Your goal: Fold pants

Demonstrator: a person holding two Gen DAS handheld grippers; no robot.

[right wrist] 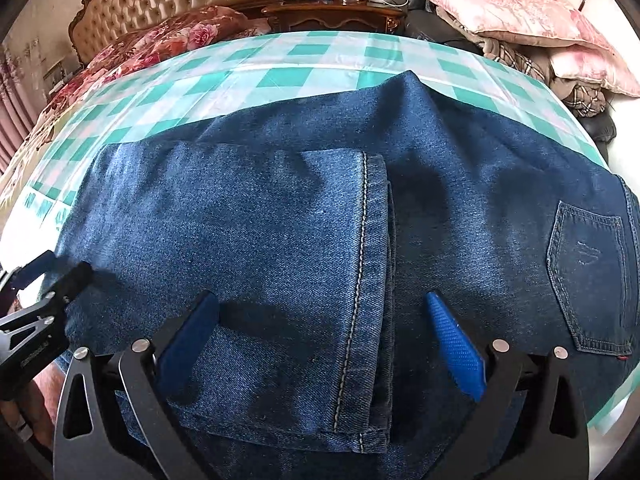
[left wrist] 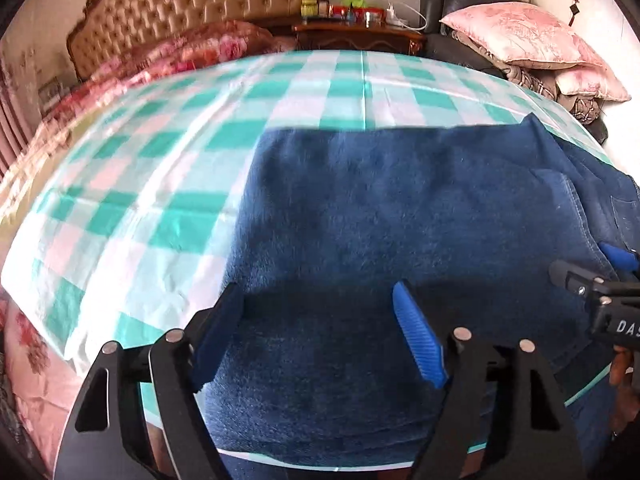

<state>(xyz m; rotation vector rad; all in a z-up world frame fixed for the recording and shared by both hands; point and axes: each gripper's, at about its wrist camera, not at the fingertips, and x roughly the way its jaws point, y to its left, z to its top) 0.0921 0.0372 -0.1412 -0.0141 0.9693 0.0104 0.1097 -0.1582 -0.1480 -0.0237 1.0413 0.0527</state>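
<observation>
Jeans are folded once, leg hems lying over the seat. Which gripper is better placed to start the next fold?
Left, probably. The left gripper hangs open over the jeans at the folded end, which could be carried across. The right gripper is open above the leg hems mid-garment, short of the back pocket.

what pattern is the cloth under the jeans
A green and white check on the cloth, clearest in the right wrist view, beyond the jeans.

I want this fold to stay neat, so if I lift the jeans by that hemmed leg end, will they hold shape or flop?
The jeans would likely flop: they lie draped and creased. The stitched hem looks thicker, so probably stiffer there. The doubled denim seems fairly heavy.
</observation>
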